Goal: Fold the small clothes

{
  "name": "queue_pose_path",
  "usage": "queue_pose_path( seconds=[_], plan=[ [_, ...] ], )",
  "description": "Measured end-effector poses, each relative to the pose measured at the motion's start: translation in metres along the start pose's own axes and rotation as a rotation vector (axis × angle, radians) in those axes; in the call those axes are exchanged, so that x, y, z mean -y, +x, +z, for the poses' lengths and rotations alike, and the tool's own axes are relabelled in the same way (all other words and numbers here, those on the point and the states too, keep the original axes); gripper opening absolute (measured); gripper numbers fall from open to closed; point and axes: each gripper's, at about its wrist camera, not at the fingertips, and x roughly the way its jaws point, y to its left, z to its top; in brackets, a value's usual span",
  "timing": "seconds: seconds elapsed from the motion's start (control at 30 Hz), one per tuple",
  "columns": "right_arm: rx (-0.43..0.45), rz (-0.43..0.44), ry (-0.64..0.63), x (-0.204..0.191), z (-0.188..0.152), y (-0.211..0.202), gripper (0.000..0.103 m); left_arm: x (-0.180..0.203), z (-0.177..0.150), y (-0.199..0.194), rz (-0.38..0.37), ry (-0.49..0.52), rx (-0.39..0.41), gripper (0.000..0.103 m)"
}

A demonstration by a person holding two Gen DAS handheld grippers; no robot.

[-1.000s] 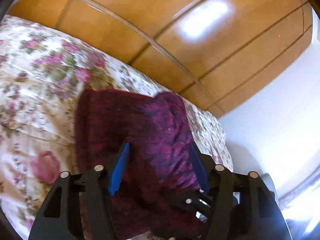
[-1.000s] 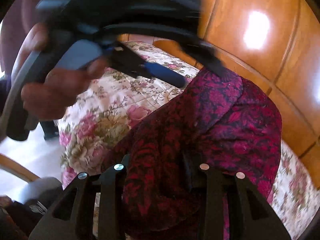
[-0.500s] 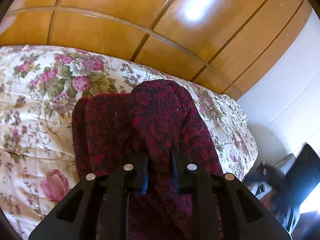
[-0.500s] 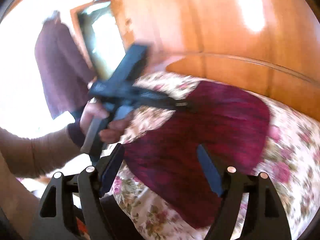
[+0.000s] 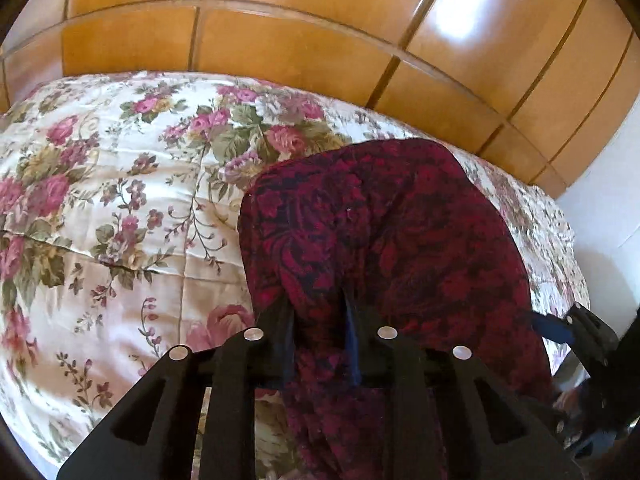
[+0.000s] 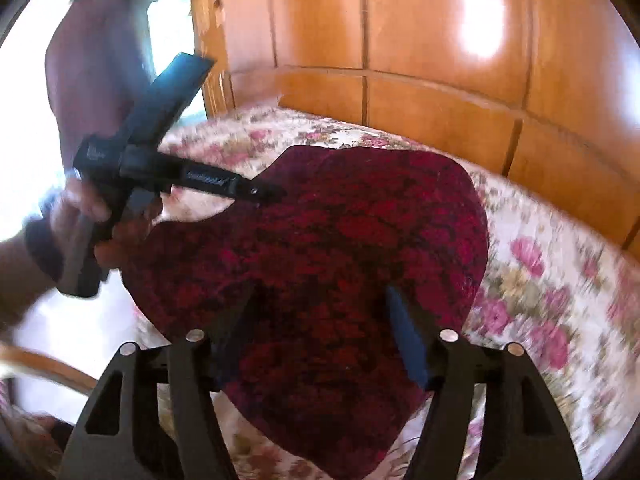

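On the bed's floral quilt (image 5: 120, 216), left of the dark red patterned garment (image 5: 384, 232), lies bare bedding. The left gripper (image 5: 320, 320) has its fingers drawn narrow, pinching the garment's near fold. Farther right, the right gripper (image 6: 324, 332) has its fingers spread wide over the cloth, having just narrowed slightly, gripping nothing.

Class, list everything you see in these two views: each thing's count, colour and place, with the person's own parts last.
Garment: one, dark red patterned, on the bedspread.
Bedspread: one, cream with pink flowers, covering the bed.
Panelling: orange-brown wood, behind the bed.
Wall: white, right of the bed in the left view.
Left gripper: one, black, pinching a fold of the garment.
Right gripper: one, black with blue pads, open over the garment.
Hand: one, holding the left gripper.
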Motion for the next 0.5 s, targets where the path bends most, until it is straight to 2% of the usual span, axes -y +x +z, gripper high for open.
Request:
queue_pose_path(
  seconds=[0.03,0.1,0.17,0.23,0.3,0.4,0.5],
  plan=[
    [-0.011,-0.002,-0.013,-0.001,-0.002,0.001,0.068,0.001,0.001,0.000,-0.008,-0.005,0.005,0.021],
    [-0.044,0.049,0.005,0.010,-0.001,-0.005,0.069,0.006,0.001,-0.007,-0.021,-0.001,0.026,0.021],
    [-0.046,0.144,0.099,0.031,0.006,-0.016,0.069,0.010,0.000,-0.014,-0.029,0.003,0.043,0.021],
    [-0.007,0.179,0.190,0.052,0.016,-0.024,0.069,0.017,-0.001,-0.019,-0.020,0.020,0.058,0.021],
    [0.019,0.142,0.247,0.074,0.037,-0.020,0.069,0.024,-0.003,-0.018,0.010,0.045,0.064,0.021],
    [0.003,0.059,0.247,0.082,0.066,0.003,0.069,0.030,-0.005,-0.019,0.055,0.079,0.077,0.021],
    [-0.099,-0.028,0.243,0.083,0.082,0.049,0.066,0.031,-0.006,-0.015,0.099,0.095,0.084,0.024]
  ],
)
